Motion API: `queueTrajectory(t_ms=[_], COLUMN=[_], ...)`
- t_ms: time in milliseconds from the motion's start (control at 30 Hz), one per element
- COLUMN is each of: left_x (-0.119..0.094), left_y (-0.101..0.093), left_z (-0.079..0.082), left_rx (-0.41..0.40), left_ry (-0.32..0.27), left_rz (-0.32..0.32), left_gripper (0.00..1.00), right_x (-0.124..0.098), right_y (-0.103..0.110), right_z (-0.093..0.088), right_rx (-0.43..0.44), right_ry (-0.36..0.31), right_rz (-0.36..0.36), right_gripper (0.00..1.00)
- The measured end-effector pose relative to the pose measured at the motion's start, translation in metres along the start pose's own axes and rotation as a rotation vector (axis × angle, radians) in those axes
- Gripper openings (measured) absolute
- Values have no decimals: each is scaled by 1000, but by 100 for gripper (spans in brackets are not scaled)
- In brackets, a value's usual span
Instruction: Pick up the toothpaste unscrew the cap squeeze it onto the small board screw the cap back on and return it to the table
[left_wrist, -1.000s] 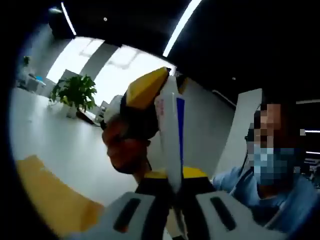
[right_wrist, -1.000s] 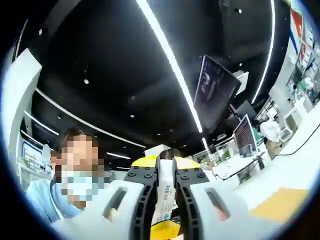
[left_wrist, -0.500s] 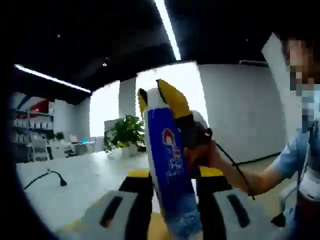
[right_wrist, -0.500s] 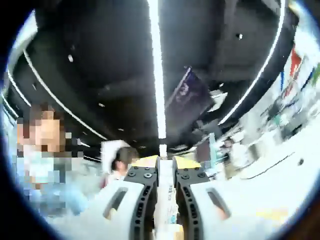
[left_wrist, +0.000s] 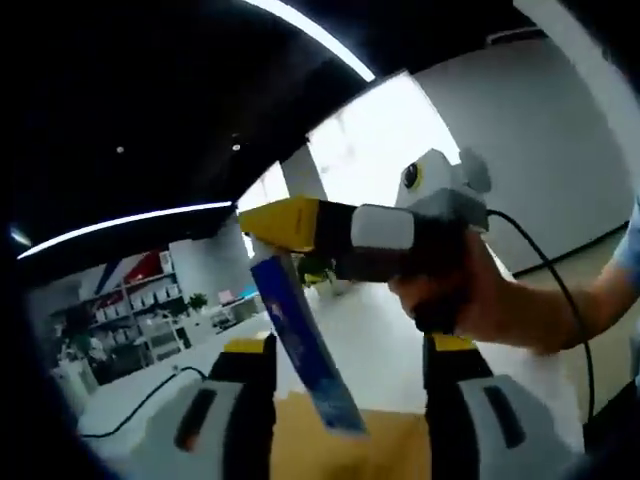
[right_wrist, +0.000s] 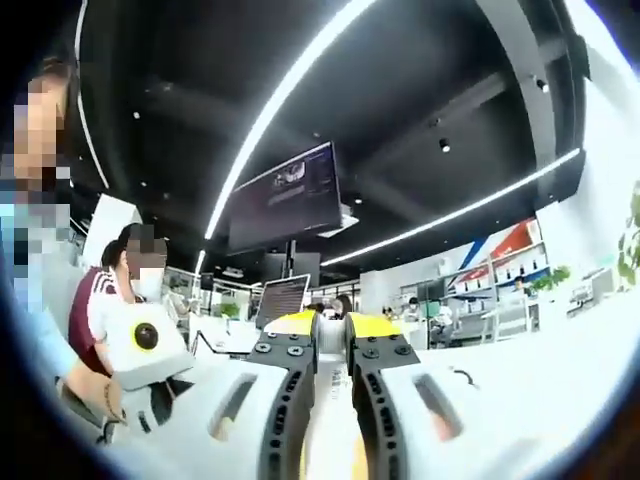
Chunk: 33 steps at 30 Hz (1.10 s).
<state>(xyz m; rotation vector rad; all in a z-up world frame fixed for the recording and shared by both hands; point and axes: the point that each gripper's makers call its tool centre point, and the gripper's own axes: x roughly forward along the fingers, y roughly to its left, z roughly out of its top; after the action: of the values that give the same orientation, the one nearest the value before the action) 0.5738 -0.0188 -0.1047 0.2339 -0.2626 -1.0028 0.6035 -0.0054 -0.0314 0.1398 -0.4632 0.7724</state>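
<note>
The blue toothpaste tube hangs slanted. Its upper end is pinched in the yellow tips of my right gripper, which enters from the right in a person's hand. My left gripper stands open around the tube, with clear gaps on both sides. Below the tube lies a tan board. In the right gripper view my right gripper is shut on the tube, seen as a pale strip between the jaws. The cap is hidden.
A white table runs behind the board, with a black cable lying on its left part. Shelves stand far back. A seated person and monitors are in the right gripper view.
My left jaws have spread apart and let go of the tube, which now hangs from the right gripper alone. Both cameras have swung round to a more level look.
</note>
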Motion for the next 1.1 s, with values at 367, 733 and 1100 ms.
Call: queueTrajectory(t_ms=[367,733,1100], left_x=[-5,-5,-17], left_y=[19,15,-7], left_z=[-17,4,32], left_rx=[11,-288,-700], left_ry=[77,-59,-244], left_rz=[75,-106,-552], left_gripper=[29,24,24], right_x=[3,-6,-14], right_y=[25,20,30], right_z=[-1,17,39], right_rx=[32,219,484], right_ry=[-9,-108,-204], right_rz=[79,167,402], right_gripper=[10,10,10])
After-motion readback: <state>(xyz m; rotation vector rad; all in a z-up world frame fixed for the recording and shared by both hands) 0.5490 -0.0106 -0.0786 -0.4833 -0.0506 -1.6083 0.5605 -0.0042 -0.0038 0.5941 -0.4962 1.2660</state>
